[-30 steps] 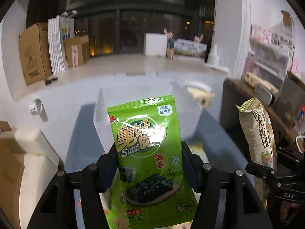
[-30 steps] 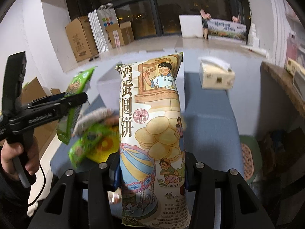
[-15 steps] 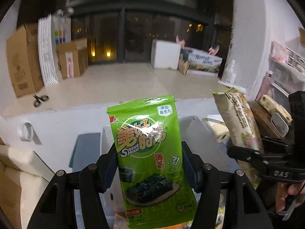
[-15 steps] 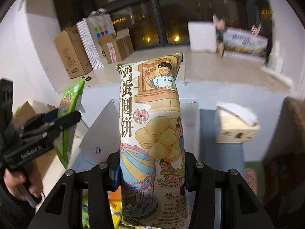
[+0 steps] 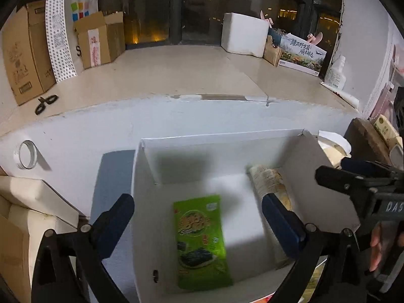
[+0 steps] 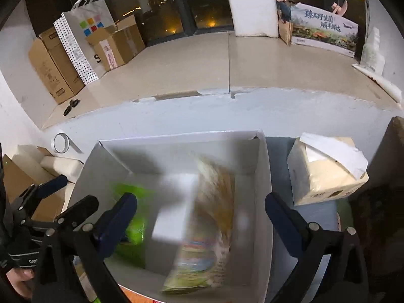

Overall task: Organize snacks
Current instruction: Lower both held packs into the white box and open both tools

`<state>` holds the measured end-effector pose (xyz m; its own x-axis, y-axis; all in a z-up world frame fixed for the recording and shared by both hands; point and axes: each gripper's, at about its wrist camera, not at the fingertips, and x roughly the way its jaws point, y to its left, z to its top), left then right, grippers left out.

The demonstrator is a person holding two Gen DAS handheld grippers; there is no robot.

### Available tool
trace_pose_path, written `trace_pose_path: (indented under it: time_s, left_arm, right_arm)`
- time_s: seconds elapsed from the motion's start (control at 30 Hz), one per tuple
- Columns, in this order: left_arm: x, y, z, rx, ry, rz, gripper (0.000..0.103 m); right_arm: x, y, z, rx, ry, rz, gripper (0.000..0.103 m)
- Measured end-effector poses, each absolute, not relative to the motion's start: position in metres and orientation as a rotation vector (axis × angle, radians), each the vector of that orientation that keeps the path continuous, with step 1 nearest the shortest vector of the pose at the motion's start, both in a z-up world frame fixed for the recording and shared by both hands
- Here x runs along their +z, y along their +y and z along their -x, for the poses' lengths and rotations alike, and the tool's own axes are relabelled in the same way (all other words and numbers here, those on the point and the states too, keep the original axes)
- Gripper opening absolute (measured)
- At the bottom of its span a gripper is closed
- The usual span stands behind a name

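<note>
A white open box (image 5: 219,137) (image 6: 262,176) sits on the table below both grippers. A green seaweed packet (image 5: 200,242) lies inside it on the left; in the right wrist view (image 6: 132,217) it is blurred. A long biscuit bag (image 6: 209,227), blurred with motion, is in the box's right part; its top end shows in the left wrist view (image 5: 267,179). My left gripper (image 5: 197,224) is open and empty above the box. My right gripper (image 6: 199,224) is open and empty above the box.
A white block (image 6: 174,209) stands in the box's middle. A tissue box (image 6: 325,171) sits right of the box. A tape roll (image 5: 25,154) lies on the white ledge at left. Cardboard boxes (image 5: 22,50) and scissors (image 5: 45,103) lie on the floor beyond.
Both grippers moved over the white box and opened. The green seaweed packet and the biscuit bag left the jaws and dropped into the box.
</note>
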<state>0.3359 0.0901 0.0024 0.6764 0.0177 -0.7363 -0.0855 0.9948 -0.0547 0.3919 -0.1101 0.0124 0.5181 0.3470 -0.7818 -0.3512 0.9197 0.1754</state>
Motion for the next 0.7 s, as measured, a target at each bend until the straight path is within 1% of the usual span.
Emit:
trace_pose_path:
  time_s: [0.07,0.2,0.3,0.47,0.6,0.7]
  left_arm:
    - [0.003,0.092,-0.331,0.066,0.811,0.078,0.103]
    - [0.007,0.1,-0.316,0.064,0.779,0.145,0.103]
    - [0.014,0.103,-0.292,0.045,0.706,0.162,0.103]
    - [0.03,0.104,-0.246,-0.032,0.689,0.199,0.103]
    - [0.049,0.089,-0.192,-0.05,0.597,0.123,0.103]
    - [0.059,0.078,-0.155,-0.051,0.545,0.091,0.103]
  right_arm:
    - [0.014,-0.113,-0.39,0.406,0.927,0.019,0.103]
    - [0.031,-0.121,-0.375,0.414,0.84,0.027,0.103]
    - [0.049,-0.125,-0.357,0.423,0.779,0.043,0.103]
    - [0.073,-0.14,-0.311,0.518,0.636,-0.031,0.103]
    - [0.08,-0.153,-0.27,0.589,0.668,-0.035,0.103]
    - [0.083,-0.163,-0.231,0.618,0.636,-0.04,0.103]
